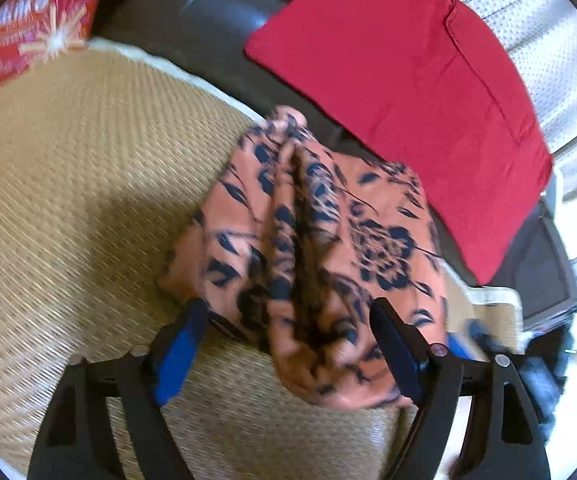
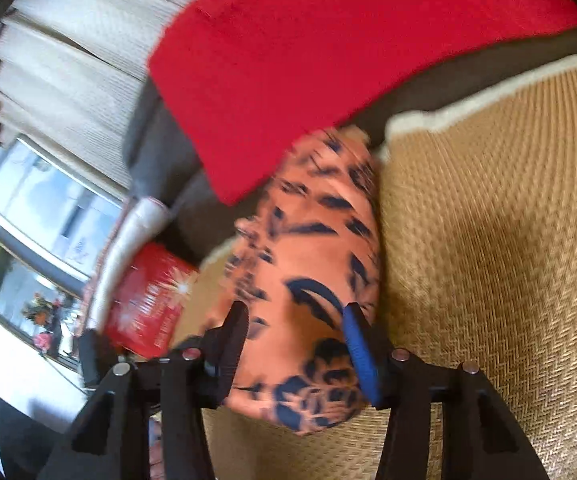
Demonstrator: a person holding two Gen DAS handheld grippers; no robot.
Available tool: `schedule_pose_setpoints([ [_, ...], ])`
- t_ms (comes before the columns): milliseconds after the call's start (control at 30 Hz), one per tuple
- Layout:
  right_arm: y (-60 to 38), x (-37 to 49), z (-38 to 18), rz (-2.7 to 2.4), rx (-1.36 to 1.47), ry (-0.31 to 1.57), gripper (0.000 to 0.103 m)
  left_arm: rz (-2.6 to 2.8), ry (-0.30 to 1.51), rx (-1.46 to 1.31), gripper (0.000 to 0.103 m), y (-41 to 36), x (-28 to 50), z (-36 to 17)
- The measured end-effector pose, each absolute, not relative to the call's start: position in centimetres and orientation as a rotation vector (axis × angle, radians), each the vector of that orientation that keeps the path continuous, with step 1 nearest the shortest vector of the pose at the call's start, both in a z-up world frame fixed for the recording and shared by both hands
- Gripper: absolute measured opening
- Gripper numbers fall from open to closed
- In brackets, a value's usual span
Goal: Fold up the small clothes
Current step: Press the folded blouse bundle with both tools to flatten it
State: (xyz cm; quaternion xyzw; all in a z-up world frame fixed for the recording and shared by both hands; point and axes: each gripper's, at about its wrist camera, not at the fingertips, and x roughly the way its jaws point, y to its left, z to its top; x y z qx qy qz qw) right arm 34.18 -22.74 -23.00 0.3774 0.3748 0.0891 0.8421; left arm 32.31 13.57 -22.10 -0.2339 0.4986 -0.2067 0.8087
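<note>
Item: floral garment [image 1: 312,240], bunched at the woven mat's [image 1: 88,200] far edge beside the red cushion [image 1: 408,80], long axis running away from you; both your grippers—left [image 1: 288,340], right [image 2: 292,344]—straddle it, jaws apart, grip unconfirmed.

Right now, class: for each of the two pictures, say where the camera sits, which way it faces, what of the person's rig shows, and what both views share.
Left wrist: on the left gripper, facing forward and down at the floral garment over the woven mat; its two fingers show.
Right wrist: on the right gripper, facing the floral garment and woven mat; its fingers show.
Shared: garment, mat, red cushion.
</note>
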Motion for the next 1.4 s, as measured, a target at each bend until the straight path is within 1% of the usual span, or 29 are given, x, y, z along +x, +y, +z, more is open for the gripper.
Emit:
schedule_pose_setpoints([
  [33,-22.8,34.2,-23.5,0.185,0.777,0.815,0.053,-0.467,1.075,-0.515,0.059,13.4,32.3,-22.2],
  [67,-22.1,34.8,-24.6,0.184,0.747,0.864,0.052,-0.484,1.083,-0.519,0.055,13.0,32.2,-22.3],
  [167,-20.2,36.3,-26.9,0.173,0.735,0.942,0.052,-0.464,1.105,-0.484,0.055,11.8,32.2,-22.9],
  [233,-20.6,36.2,-27.4,0.177,0.753,0.94,0.052,-0.466,1.102,-0.477,0.056,11.3,32.4,-23.0],
  [300,-20.9,36.2,-27.4,0.188,0.75,0.945,0.052,-0.464,1.062,-0.472,0.054,11.0,32.5,-22.6],
  [333,-21.1,36.1,-27.3,0.193,0.752,0.945,0.052,-0.461,1.033,-0.451,0.037,10.7,32.6,-22.3],
  [367,-21.5,35.8,-27.3,0.195,0.756,0.943,0.052,-0.457,1.019,-0.423,0.025,10.2,32.7,-22.1],
  [400,-21.1,36.3,-27.3,0.196,0.757,0.941,0.052,-0.453,0.992,-0.39,0.022,9.8,32.8,-21.6],
  [500,-21.2,35.9,-26.6,0.191,0.759,0.893,0.053,-0.48,0.864,-0.359,0.02,9.1,32.9,-19.2],
  [533,-20.6,36.0,-25.4,0.187,0.753,0.868,0.053,-0.478,0.806,-0.321,0.02,9.0,32.8,-18.1],
  [667,-19.8,35.8,-24.0,0.175,0.738,0.779,0.053,-0.441,0.642,-0.139,0.02,7.8,32.0,-15.4],
  [700,-19.6,36.0,-24.0,0.172,0.732,0.776,0.053,-0.415,0.625,-0.102,0.02,7.8,32.2,-15.4],
  [733,-19.1,36.4,-24.1,0.171,0.719,0.782,0.055,-0.393,0.631,-0.084,0.02,8.0,32.4,-15.6],
  [800,-17.7,37.8,-25.0,0.186,0.684,0.839,0.059,-0.306,0.698,-0.049,0.02,8.7,33.8,-17.7],
  [833,-17.3,38.2,-25.4,0.191,0.678,0.863,0.062,-0.27,0.769,-0.053,0.02,9.5,34.9,-19.4],
  [867,-16.5,38.8,-25.9,0.195,0.659,0.899,0.064,-0.253,0.845,-0.073,0.02,10.3,36.0,-21.2],
  [900,-16.1,39.1,-26.2,0.185,0.648,0.916,0.067,-0.24,0.898,-0.113,0.023,11.3,36.8,-22.8],
  [967,-15.5,39.1,-26.4,0.167,0.643,0.923,0.069,-0.264,0.887,-0.213,0.025,13.2,37.0,-23.0],
  [1100,-16.1,38.8,-25.6,0.175,0.689,0.912,0.07,-0.263,0.822,-0.207,0.032,14.2,36.1,-21.3],
  [1167,-16.7,38.5,-25.5,0.18,0.719,0.914,0.07,-0.261,0.786,-0.228,0.04,15.2,35.5,-20.4],
  [1200,-17.1,38.4,-25.5,0.187,0.74,0.915,0.07,-0.257,0.772,-0.247,0.052,15.3,35.9,-20.2],
  [1233,-17.3,38.3,-25.6,0.195,0.756,0.91,0.07,-0.246,0.764,-0.272,0.068,15.5,36.4,-20.2],
  [1267,-17.7,38.2,-25.6,0.203,0.78,0.904,0.07,-0.235,0.769,-0.306,0.072,16.2,36.5,-20.3],
  [1300,-17.9,38.2,-25.5,0.208,0.792,0.905,0.07,-0.23,0.778,-0.334,0.074,16.7,36.7,-20.5],
  [1367,-18.3,38.1,-25.5,0.218,0.818,0.904,0.07,-0.239,0.818,-0.44,0.075,18.6,37.0,-21.3],
  [1400,-18.6,38.0,-25.6,0.219,0.836,0.897,0.071,-0.242,0.835,-0.476,0.078,18.8,37.2,-21.7],
])
